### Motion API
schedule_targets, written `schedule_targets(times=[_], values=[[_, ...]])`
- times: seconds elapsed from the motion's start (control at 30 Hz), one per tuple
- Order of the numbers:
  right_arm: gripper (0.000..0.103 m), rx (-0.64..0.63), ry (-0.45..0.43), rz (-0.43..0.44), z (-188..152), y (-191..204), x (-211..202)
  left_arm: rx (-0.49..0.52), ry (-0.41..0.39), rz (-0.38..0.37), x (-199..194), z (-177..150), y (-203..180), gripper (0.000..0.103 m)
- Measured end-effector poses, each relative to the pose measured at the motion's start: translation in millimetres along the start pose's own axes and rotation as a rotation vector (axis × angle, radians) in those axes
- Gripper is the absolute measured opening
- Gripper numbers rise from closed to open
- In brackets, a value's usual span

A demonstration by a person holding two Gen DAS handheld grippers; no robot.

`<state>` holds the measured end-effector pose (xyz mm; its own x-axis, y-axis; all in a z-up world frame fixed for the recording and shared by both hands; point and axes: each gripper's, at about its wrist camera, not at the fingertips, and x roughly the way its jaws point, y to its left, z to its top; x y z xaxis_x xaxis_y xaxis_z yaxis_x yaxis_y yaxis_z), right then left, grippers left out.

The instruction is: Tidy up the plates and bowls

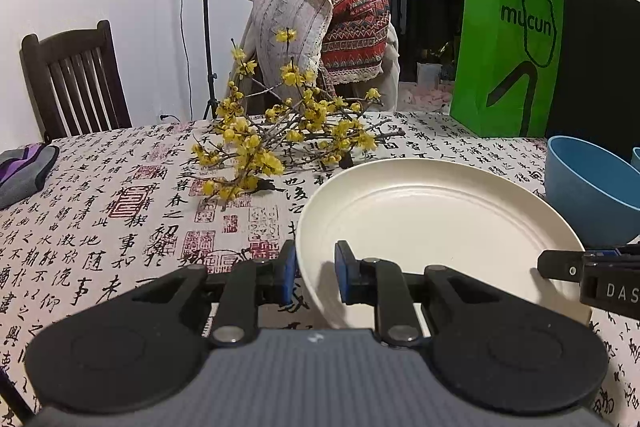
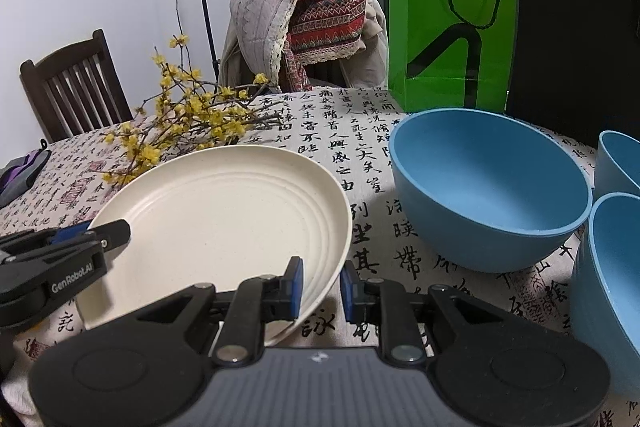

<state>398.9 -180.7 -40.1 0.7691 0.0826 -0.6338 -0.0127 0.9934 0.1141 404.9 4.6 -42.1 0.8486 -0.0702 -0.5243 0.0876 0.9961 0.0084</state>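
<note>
L gripper (image 1: 315, 273) jaws part open, straddling near-left rim of cream plate (image 1: 432, 227), one pad inside, one outside; not clamped. R gripper (image 2: 321, 291) same on plate's right rim, gap visible both sides. Plate sits on calligraphy tablecloth (image 1: 120, 211), near edge. Blue bowl (image 2: 488, 187) just right of plate, 2 more blue bowls (image 2: 612, 267) at far right. Yellow flower branches (image 1: 280, 131) behind plate.

Two blue bowls (image 2: 616, 267) cut by right edge, plate's near rim (image 2: 280, 331) behind fingers
</note>
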Motion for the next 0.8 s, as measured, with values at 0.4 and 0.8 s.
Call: schedule_targets(times=[0.4,0.8], values=[[0.019,-0.017,-0.033,-0.003,3,5,-14,-0.003,-0.037,0.007,-13,7,1,0.021],[0.019,-0.02,-0.075,0.004,4,7,-39,0.009,-0.083,0.024,-41,12,-1,0.021]])
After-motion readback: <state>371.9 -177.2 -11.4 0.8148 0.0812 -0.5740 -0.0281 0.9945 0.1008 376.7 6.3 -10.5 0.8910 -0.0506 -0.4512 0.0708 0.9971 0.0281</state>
